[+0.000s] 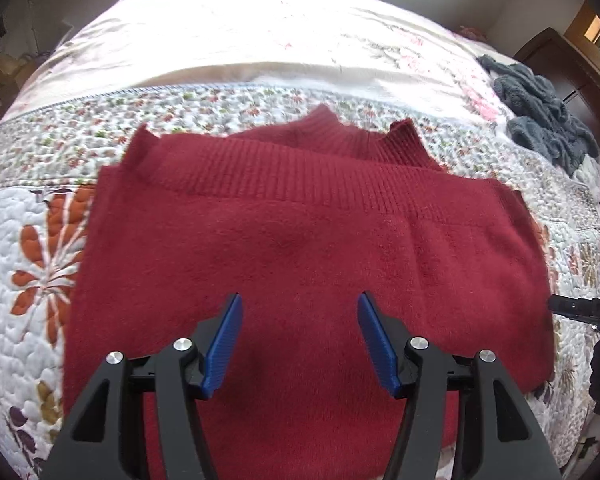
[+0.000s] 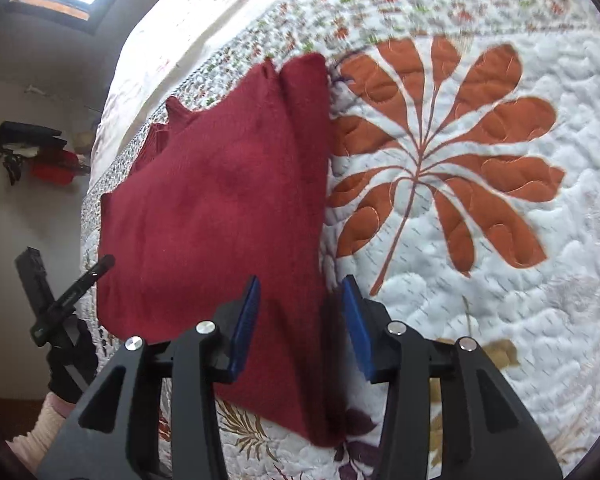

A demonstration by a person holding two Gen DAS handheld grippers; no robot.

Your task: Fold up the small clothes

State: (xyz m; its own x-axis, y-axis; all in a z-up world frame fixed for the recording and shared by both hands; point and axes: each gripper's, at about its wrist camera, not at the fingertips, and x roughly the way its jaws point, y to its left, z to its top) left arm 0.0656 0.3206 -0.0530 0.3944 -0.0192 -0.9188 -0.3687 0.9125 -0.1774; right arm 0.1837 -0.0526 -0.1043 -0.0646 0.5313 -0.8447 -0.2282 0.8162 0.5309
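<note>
**Both grippers over the folded sweater**

The left gripper (image 1: 300,340) hangs above the red sweater (image 1: 300,248), jaws apart, holding nothing; the sweater lies folded on the floral quilt (image 1: 32,208); a grey garment (image 1: 540,120) lies far right; the right gripper (image 2: 298,324) is above the sweater's (image 2: 220,208) edge, jaws apart, beside an orange leaf print (image 2: 440,160).
</note>
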